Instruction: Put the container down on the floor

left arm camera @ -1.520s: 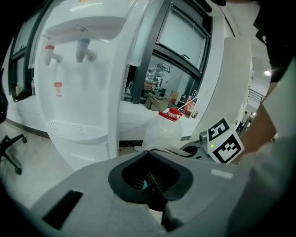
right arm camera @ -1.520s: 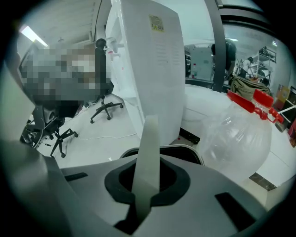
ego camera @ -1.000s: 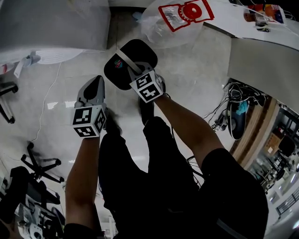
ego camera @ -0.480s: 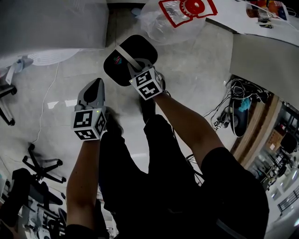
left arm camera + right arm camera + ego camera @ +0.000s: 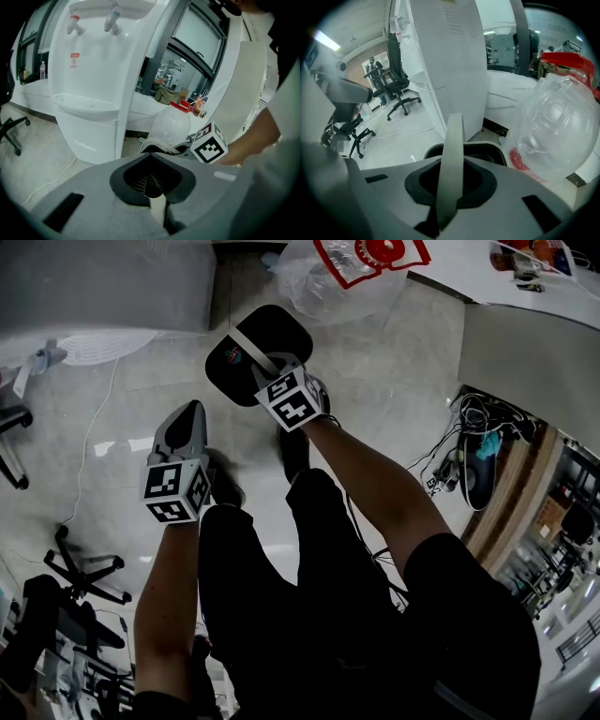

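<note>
Evidently, right tongs (image 5: 270, 369) clenched the handle (image 5: 452, 154) of the container (image 5: 281, 332) to lower it floorward; left tongs (image 5: 192, 413) hung closed, empty.

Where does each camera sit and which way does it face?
Head view: on the head, facing steeply down; both arms, legs, left gripper, right gripper holding the container.
Left gripper view: on that gripper, facing its shut jaws and the water dispenser; right forearm shows.
Right gripper view: on that gripper, facing the handle it grips.
Shared: all show the container.
</note>
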